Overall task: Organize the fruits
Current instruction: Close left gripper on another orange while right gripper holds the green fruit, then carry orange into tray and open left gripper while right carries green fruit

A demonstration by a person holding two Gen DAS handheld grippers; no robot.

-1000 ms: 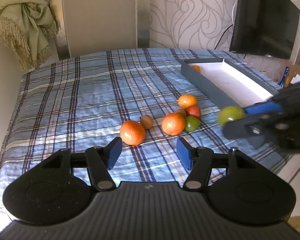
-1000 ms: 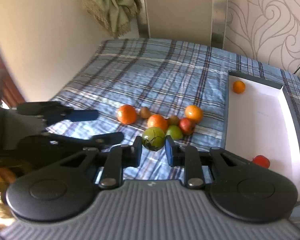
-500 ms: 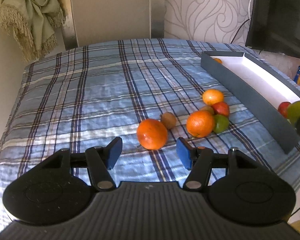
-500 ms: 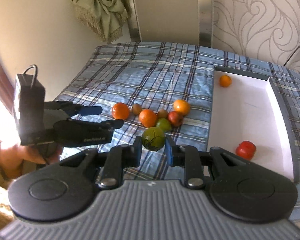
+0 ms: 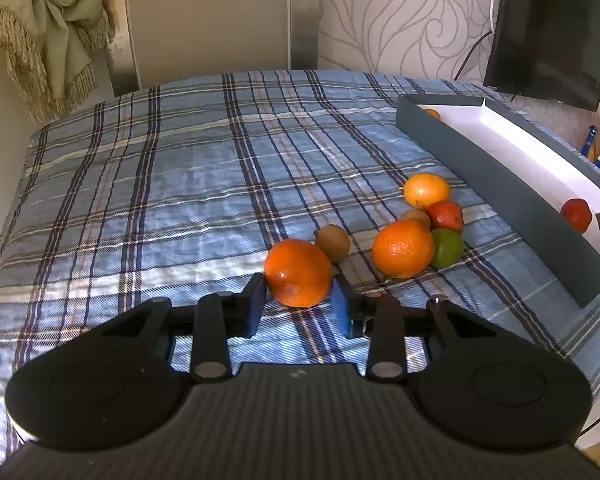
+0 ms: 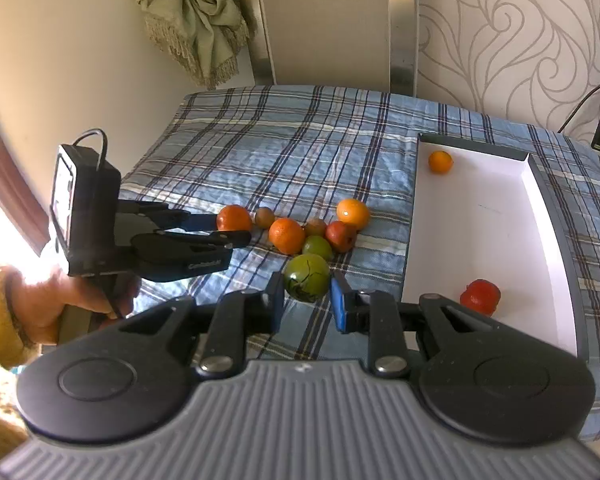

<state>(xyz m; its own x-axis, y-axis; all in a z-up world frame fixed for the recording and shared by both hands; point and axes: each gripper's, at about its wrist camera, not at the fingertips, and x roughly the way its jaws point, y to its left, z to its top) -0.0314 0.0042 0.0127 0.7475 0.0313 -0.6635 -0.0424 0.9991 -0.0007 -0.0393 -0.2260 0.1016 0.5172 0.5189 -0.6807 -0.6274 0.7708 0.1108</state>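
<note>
- Fruits: my left claw [image 5: 299, 305] has just come forward and narrowed around the nearest orange [image 5: 298, 272] on the plaid bedspread [image 5: 140, 200]; pads flank it, whether they grip yet I cannot tell.
- My right claw [image 6: 306, 304] keeps pinching the green fruit [image 6: 306, 282], carried closer to the tray [image 6: 552, 216] at the bed's right edge.
- Inside the tray, a small orange [image 6: 441, 161] sits at the far corner, a red fruit [image 6: 480, 296] near the front.
- That means both hands are loaded or nearly so; five fruits wait in the cluster [image 5: 424, 224].
</note>
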